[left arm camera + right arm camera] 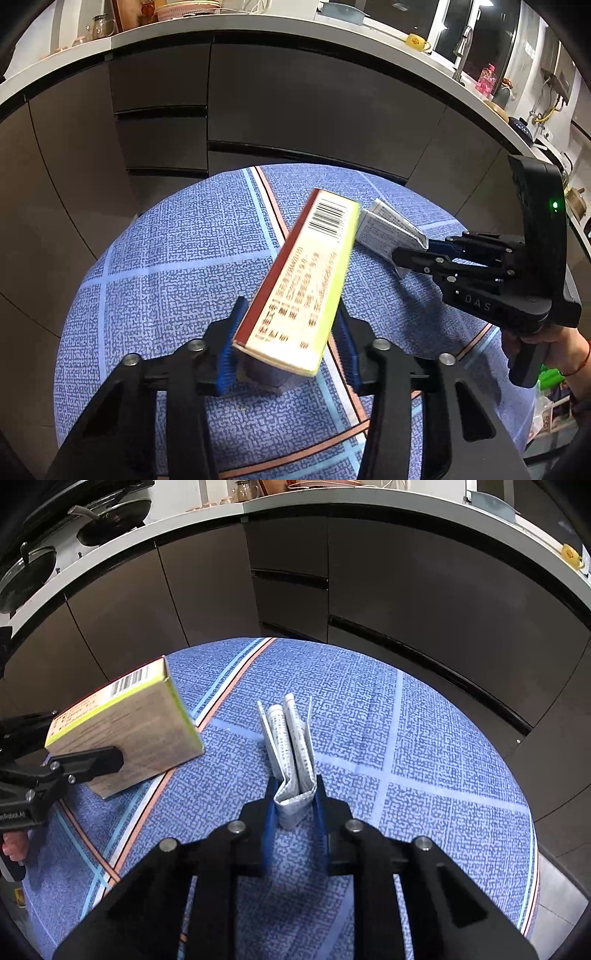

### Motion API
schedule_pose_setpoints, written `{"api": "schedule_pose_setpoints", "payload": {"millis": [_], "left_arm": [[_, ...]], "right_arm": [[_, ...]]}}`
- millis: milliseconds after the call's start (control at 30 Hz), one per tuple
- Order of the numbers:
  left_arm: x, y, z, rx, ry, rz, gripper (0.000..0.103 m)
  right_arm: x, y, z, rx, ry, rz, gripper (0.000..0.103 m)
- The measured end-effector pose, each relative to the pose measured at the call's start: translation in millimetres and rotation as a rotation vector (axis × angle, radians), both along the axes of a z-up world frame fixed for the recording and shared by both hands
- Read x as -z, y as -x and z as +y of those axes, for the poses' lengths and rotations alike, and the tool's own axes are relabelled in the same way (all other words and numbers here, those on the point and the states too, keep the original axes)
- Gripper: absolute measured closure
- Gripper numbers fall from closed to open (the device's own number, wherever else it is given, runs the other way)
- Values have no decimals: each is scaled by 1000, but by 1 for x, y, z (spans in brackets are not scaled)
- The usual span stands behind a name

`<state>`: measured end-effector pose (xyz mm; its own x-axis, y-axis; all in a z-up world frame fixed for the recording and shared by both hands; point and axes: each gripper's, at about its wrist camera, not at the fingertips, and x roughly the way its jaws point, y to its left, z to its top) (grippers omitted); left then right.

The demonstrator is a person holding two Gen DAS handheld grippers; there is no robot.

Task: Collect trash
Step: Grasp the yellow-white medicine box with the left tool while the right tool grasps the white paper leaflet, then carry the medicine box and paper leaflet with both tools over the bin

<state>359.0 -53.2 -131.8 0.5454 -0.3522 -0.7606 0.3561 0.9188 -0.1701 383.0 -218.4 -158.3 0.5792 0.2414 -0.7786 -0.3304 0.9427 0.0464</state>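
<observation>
Gripping one box (299,284): left claw (288,343); right claw (294,805) pinching one folded leaflet (291,753).

Dark cabinets (295,92) under a white countertop (258,22); blue patterned tablecloth (406,757) in front.

The left gripper (288,339) is a black linkage frame with round silver pivot screws at its joints; its jaws carry ribbed blue pads; the right gripper (413,251) is built the same, matte black with small silver screws, pale letters on one link and a tall black housing behind it showing a green light; the person's right hand (543,347) wears a thin red cord at the wrist.
</observation>
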Motion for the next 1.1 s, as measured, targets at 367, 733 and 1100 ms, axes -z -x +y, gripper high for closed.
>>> {"api": "schedule_pose_setpoints", "payload": {"millis": [367, 733, 1100], "left_arm": [[-25, 35, 14, -62, 56, -48, 74], [-58, 98, 6, -77, 64, -109, 75], [-86, 170, -13, -48, 149, -141, 75]], "right_arm": [[-16, 33, -14, 36, -60, -29, 86], [-53, 100, -35, 78, -142, -68, 86], [-76, 193, -39, 56, -162, -136, 86]]}}
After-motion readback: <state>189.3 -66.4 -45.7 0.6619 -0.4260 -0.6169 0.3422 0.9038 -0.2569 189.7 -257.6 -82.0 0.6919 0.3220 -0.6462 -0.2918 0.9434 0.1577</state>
